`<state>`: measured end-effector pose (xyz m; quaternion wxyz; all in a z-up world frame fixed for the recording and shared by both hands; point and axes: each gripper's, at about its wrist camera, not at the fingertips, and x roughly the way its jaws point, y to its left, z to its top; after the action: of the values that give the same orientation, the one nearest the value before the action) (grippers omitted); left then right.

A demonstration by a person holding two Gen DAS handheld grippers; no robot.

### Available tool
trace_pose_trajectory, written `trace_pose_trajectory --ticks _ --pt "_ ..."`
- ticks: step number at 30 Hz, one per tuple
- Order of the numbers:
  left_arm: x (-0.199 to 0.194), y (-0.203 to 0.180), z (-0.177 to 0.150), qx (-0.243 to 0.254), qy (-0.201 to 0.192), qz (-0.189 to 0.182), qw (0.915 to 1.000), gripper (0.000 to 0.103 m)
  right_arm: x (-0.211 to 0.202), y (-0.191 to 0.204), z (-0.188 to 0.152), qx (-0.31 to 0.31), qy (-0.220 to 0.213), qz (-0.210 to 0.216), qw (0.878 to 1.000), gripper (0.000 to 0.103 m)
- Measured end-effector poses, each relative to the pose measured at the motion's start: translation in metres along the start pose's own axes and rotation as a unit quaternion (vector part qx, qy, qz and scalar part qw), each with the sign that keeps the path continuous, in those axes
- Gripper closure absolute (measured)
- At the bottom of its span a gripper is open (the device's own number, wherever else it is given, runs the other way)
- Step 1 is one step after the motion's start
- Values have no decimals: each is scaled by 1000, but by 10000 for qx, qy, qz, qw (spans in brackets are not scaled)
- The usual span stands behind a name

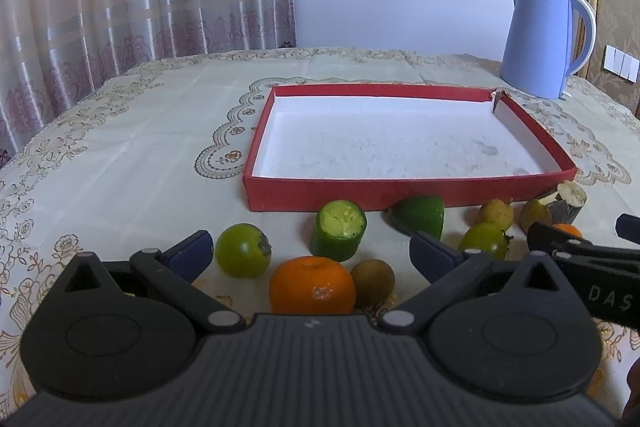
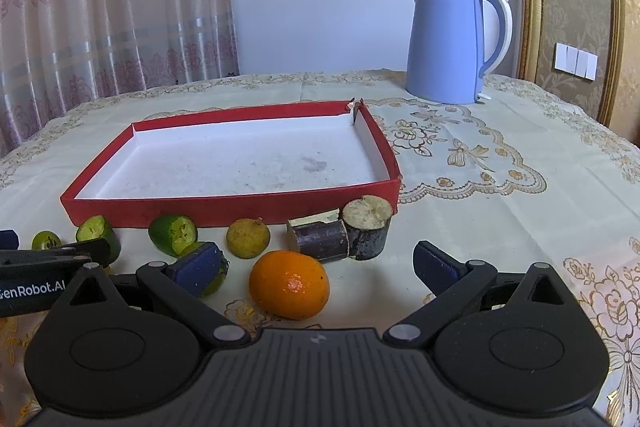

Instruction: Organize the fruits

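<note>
A shallow red box point(image 1: 320, 195) point(image 2: 224, 213) with a bare white floor lies on the table. Fruits lie in a row before it. In the left wrist view my left gripper point(image 1: 312, 253) is open around an orange point(image 1: 312, 284), with a green round fruit point(image 1: 243, 249), a cut cucumber piece point(image 1: 339, 235) and a brown fruit point(image 1: 373, 282) close by. In the right wrist view my right gripper point(image 2: 318, 265) is open around another orange point(image 2: 289, 284); two dark sugarcane pieces point(image 2: 346, 233) lie just beyond it. Neither gripper touches fruit.
A blue electric kettle point(image 1: 538, 41) point(image 2: 448, 43) stands at the back right of the table. A patterned tablecloth point(image 2: 500, 167) covers the table. Curtains hang at the back left. The left gripper point(image 2: 52, 261) shows at the right wrist view's left edge.
</note>
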<state>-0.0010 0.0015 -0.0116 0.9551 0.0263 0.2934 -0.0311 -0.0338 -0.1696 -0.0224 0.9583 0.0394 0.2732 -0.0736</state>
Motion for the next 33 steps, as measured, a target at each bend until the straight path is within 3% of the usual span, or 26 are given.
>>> trace_pose_trajectory --ticks 33 --pt "11 1 -5 35 100 -36 9999 0 -5 -13 -1 -50 -64 97 9999 0"
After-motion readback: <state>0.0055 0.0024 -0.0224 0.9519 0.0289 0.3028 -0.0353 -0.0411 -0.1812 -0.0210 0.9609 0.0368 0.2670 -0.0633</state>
